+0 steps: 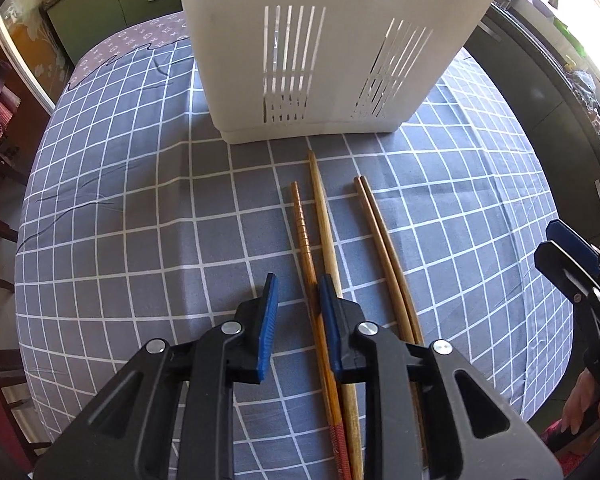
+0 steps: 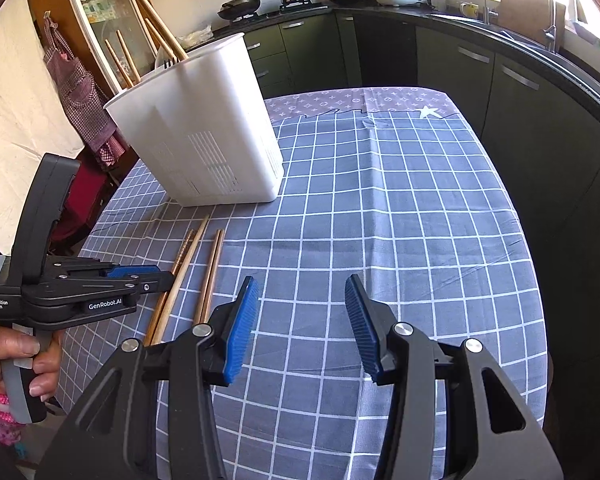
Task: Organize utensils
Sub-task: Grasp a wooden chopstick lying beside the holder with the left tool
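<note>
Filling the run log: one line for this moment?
left tool: open around ridged chopstick | right tool: open, empty | holder: upright

Home kitchen: stove (image 2: 256, 10), pans (image 2: 238, 2), sink faucet (image 2: 553, 8).

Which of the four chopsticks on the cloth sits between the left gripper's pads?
The ridged chopstick, leftmost and shortest, with spiral grooves near its tip and a red end, lies between the left gripper pads. The other three lie right of them.

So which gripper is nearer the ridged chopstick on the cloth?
Left. The left gripper straddles the ridged chopstick, jaws not yet clamped; the right gripper hangs open over bare tablecloth to its right.
</note>
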The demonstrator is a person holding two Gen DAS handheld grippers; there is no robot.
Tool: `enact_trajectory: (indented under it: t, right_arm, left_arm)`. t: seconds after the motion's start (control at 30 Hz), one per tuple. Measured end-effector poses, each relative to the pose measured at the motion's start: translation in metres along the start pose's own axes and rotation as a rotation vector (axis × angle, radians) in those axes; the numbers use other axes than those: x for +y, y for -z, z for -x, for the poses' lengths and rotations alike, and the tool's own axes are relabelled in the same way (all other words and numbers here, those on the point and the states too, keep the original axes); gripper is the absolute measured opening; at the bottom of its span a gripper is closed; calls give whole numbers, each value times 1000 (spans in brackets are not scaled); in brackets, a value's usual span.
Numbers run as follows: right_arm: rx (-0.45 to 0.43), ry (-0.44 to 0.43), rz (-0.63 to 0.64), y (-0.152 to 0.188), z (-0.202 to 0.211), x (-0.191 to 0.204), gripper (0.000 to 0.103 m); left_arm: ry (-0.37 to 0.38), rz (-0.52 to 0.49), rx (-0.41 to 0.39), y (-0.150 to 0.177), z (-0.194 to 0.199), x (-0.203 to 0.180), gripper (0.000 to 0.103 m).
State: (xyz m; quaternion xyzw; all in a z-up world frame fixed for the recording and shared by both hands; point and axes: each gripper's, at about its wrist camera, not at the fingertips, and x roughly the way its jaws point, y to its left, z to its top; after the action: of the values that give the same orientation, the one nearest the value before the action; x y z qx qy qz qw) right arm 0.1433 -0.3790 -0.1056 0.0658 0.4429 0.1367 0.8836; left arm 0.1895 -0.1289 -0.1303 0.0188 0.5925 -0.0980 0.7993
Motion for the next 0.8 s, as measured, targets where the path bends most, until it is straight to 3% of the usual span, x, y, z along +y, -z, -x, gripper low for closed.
enact_trajectory:
  t: [0.17, 0.3, 0.43, 0.8]
  right_arm:
    - [6, -4, 0, 1, -2, 2, 46]
    - [11, -3, -2, 1, -4, 1, 46]
    - [17, -5, 0, 1, -4, 3, 46]
    - [40, -25, 9, -1, -12, 12, 46]
  left_arm:
    - [-15, -15, -10, 0, -2, -9, 21]
    - [-14, -7, -13, 0, -1, -4, 8]
    - [18, 21, -28, -2, 4, 7, 7]
    - [45, 40, -227, 3, 75, 36, 6]
